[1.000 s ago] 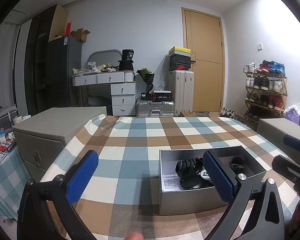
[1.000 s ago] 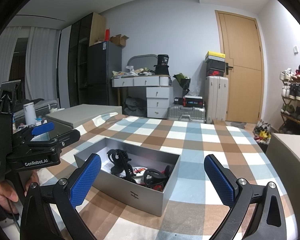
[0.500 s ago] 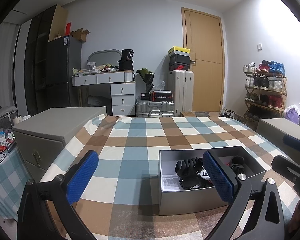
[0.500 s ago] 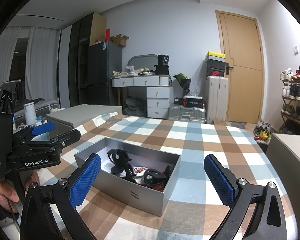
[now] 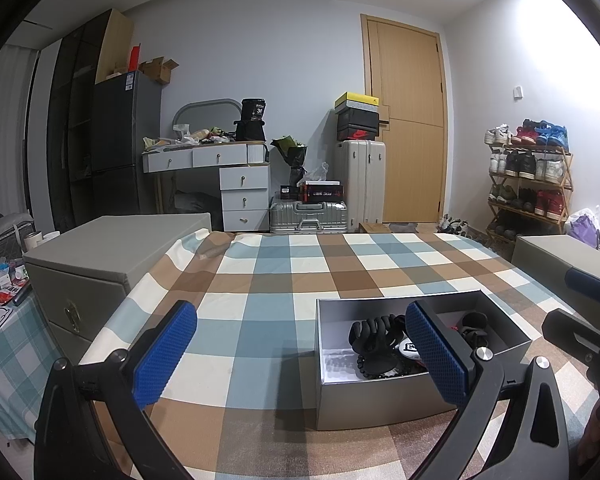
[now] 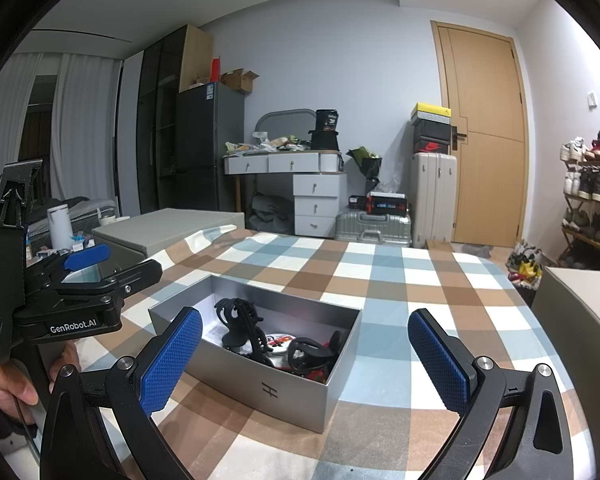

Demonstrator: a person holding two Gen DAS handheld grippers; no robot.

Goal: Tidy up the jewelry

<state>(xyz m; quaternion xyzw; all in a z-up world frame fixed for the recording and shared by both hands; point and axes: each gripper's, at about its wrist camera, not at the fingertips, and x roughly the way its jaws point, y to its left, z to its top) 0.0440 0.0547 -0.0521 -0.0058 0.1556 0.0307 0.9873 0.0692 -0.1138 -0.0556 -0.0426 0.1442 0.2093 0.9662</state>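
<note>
The left gripper (image 5: 300, 350) hovers with its blue-padded jaws spread wide and empty. An open grey box (image 5: 380, 408) sits on a checked tablecloth (image 5: 260, 280) just ahead and to its right, holding a black claw hair clip (image 5: 374, 338) and other small dark pieces. The right gripper (image 6: 306, 354) is likewise spread wide, empty, with the same box directly ahead between its fingers.

Left gripper (image 5: 300, 354) and right gripper (image 6: 306, 354) level, jaws wide apart.
</note>
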